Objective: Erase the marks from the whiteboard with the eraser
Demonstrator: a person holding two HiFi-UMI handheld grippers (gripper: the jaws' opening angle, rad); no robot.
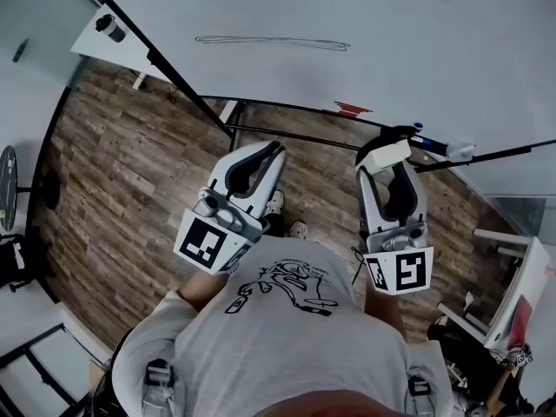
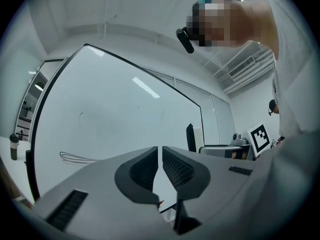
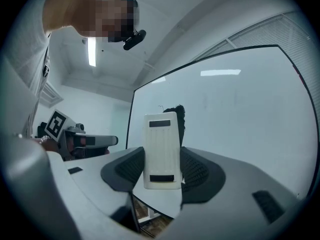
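Both grippers are held out ahead of the chest, jaws pointed toward the whiteboard (image 1: 373, 16). Left hand-held gripper (image 1: 274, 148): jaws are drawn together with only a slit between them, nothing gripped, tips kept just short of the whiteboard's lower edge. Right hand-held gripper (image 1: 388, 150): jaws are clamped on the eraser (image 3: 161, 149), tips held at the whiteboard's lower edge.
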